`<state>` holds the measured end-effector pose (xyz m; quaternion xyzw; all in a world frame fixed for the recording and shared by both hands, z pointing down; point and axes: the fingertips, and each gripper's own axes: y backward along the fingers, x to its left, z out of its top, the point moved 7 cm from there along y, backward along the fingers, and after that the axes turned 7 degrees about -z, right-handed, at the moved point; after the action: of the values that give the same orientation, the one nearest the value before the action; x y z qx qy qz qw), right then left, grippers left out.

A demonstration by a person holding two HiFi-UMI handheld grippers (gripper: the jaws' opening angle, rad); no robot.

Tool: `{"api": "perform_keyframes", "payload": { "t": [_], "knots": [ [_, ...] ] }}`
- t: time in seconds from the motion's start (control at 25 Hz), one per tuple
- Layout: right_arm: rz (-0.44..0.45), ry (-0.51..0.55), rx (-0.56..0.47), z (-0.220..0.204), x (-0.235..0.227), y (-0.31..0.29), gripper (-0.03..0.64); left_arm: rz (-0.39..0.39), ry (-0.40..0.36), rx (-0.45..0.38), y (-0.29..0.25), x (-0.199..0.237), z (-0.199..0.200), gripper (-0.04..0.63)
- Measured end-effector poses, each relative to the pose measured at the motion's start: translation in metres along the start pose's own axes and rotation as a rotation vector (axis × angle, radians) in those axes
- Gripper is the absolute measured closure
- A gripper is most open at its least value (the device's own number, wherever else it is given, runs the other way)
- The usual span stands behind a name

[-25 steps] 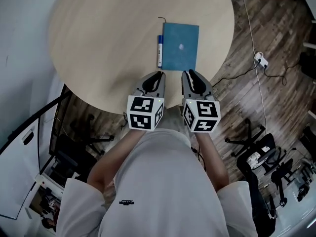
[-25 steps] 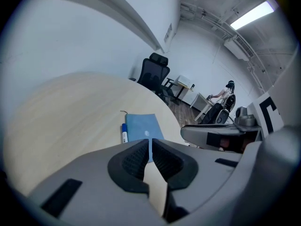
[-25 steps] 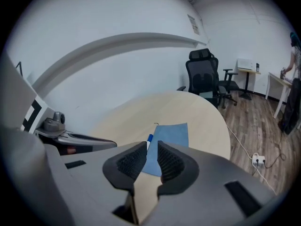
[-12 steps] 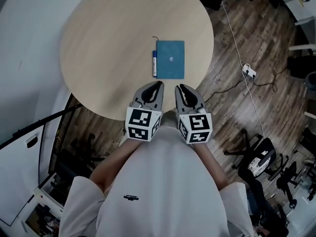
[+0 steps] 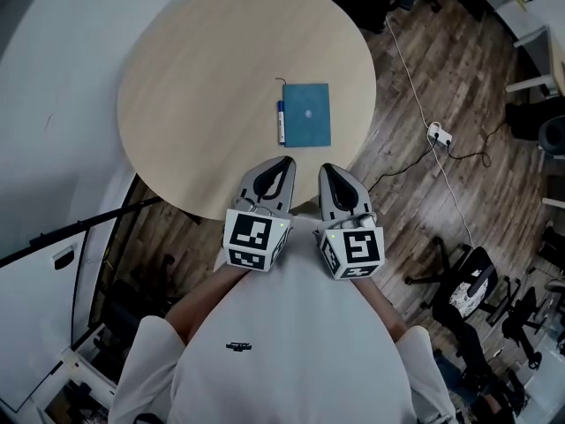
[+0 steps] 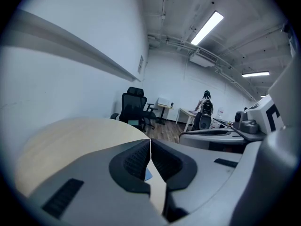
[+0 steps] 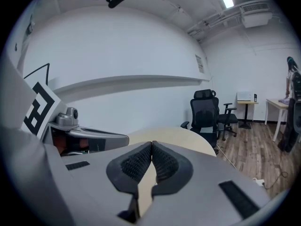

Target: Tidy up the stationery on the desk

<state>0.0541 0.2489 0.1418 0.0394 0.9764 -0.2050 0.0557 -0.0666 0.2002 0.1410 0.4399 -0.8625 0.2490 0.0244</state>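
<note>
A blue notebook [image 5: 308, 114] lies flat on the round pale wood table [image 5: 203, 87], right of centre. A blue and white marker pen [image 5: 282, 121] lies along the notebook's left edge, touching or nearly touching it. My left gripper [image 5: 285, 161] and right gripper [image 5: 325, 168] hover side by side at the table's near edge, a short way short of the notebook. Both are shut with nothing between the jaws. In the left gripper view a sliver of the blue notebook [image 6: 148, 174] shows below the closed left gripper [image 6: 150, 145]. The right gripper [image 7: 151, 147] shows only tabletop.
Wood floor surrounds the table, with a white cable and power strip [image 5: 439, 134] to the right. Black office chairs [image 5: 477, 281] stand at the lower right, another chair [image 7: 207, 112] beyond the table. A white wall runs on the left. A person [image 6: 206, 108] stands far back.
The head view has pulled back and up, so the table and notebook look smaller and farther away. Both grippers stay shut, side by side at the table's near edge.
</note>
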Motion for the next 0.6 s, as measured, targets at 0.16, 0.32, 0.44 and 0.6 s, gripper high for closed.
{"api": "perform_keyframes", "payload": {
  "t": [0.16,0.32,0.44,0.6],
  "knots": [
    [-0.008,-0.014,-0.036,0.002,0.000,0.007,0.583,-0.006,-0.004,-0.046,0.005,-0.002,0.002,0.571],
    [-0.028,-0.007,-0.057,0.003,-0.007,0.008,0.584,-0.002,-0.027,-0.067,0.000,-0.002,0.007,0.571],
    [-0.037,-0.004,-0.058,0.005,-0.014,0.004,0.583,0.004,-0.030,-0.068,-0.002,-0.002,0.008,0.571],
    [-0.021,0.002,-0.056,0.008,-0.019,-0.002,0.584,0.008,-0.028,-0.056,-0.010,-0.002,0.010,0.571]
  ]
}}
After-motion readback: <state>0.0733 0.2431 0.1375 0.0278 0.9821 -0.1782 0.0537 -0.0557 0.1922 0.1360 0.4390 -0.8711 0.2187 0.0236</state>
